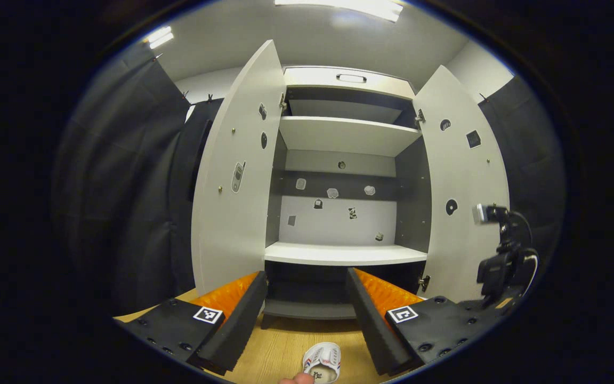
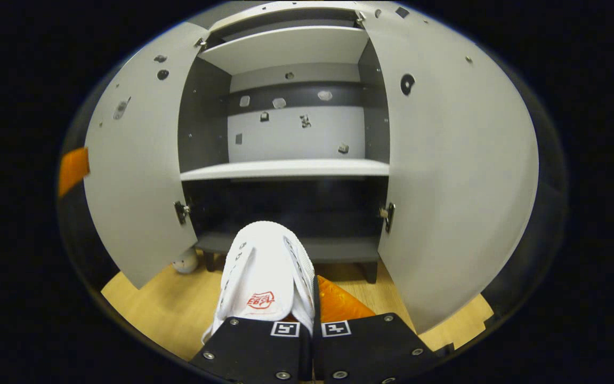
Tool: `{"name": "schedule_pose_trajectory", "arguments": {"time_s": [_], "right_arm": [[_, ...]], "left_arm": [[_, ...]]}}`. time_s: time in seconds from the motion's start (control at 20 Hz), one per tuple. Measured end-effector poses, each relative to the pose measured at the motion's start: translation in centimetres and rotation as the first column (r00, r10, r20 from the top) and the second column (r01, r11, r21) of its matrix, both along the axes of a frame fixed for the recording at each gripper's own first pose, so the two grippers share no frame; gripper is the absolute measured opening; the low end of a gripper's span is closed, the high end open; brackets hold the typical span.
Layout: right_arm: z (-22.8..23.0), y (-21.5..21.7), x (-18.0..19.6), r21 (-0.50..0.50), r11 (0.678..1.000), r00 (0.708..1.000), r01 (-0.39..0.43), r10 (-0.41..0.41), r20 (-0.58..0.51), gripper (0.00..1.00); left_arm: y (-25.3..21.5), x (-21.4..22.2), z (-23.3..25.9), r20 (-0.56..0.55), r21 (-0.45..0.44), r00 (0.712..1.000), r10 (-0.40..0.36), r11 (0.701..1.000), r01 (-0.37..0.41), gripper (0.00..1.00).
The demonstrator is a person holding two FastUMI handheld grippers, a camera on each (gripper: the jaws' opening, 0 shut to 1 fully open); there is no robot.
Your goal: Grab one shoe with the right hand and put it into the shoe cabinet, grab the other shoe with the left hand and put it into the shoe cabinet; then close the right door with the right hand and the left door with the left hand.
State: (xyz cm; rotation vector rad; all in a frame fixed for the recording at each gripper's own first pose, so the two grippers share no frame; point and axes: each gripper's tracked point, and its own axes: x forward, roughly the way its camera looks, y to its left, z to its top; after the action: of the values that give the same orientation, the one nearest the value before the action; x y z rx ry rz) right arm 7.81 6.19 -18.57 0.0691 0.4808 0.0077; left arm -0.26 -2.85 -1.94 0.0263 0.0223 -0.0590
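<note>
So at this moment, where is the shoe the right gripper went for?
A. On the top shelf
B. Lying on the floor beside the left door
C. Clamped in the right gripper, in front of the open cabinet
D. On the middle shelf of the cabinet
C: in the right gripper view the white shoe sits pinched in the right gripper, short of the open shoe cabinet, whose shelves are bare.
</note>
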Motion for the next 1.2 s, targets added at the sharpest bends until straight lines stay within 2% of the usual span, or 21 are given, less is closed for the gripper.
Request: {"name": "schedule_pose_trajectory", "arguments": {"time_s": [0.2, 0.3, 0.45, 0.6, 0.75, 0.95, 1.15, 1.2], "right_arm": [[8.7, -0.3, 6.0, 0.04, 0.999, 0.993, 0.005, -0.009, 0.116, 0.01], [11.6, -1.7, 9.5, 0.003, 1.0, 0.986, 0.026, -0.026, 0.165, 0.0], [13.7, -3.1, 16.8, -0.076, 0.993, 0.977, 0.091, -0.074, 0.2, 0.0], [12.7, -5.1, 23.7, -0.101, 0.983, 0.977, 0.155, -0.137, 0.164, 0.0], [10.5, -6.5, 28.5, -0.154, 0.97, 0.979, 0.187, -0.171, 0.108, 0.0], [5.6, -7.6, 32.2, -0.242, 0.951, 0.979, 0.195, -0.203, -0.01, 0.0], [2.4, -8.5, 33.0, -0.291, 0.935, 0.969, 0.203, -0.234, -0.076, 0.01], [2.2, -8.4, 33.1, -0.274, 0.939, 0.968, 0.206, -0.236, -0.083, 0.01]], "left_arm": [[0.1, 0.1, 0.2, 0.015, 0.004, 1.0, -0.006, 1.0, 0.006, 0.96], [0.1, 0.0, 0.2, 0.018, -0.002, 1.0, -0.01, 1.0, 0.01, 0.96], [0.7, 0.3, 0.3, 0.019, -0.014, 1.0, -0.005, 1.0, 0.005, 0.96], [1.3, 0.3, -0.1, 0.008, -0.025, 1.0, 0.005, 1.0, -0.005, 0.96], [2.1, 0.1, -0.8, -0.011, -0.032, 1.0, 0.024, 0.999, -0.024, 0.96], [2.9, 0.2, -1.3, -0.028, -0.035, 0.999, 0.043, 0.998, -0.044, 0.96], [4.0, -0.1, -1.1, -0.019, -0.02, 0.998, 0.067, 0.998, -0.068, 0.96], [4.2, -0.1, -1.4, -0.026, -0.018, 0.997, 0.072, 0.997, -0.072, 0.96]]}}
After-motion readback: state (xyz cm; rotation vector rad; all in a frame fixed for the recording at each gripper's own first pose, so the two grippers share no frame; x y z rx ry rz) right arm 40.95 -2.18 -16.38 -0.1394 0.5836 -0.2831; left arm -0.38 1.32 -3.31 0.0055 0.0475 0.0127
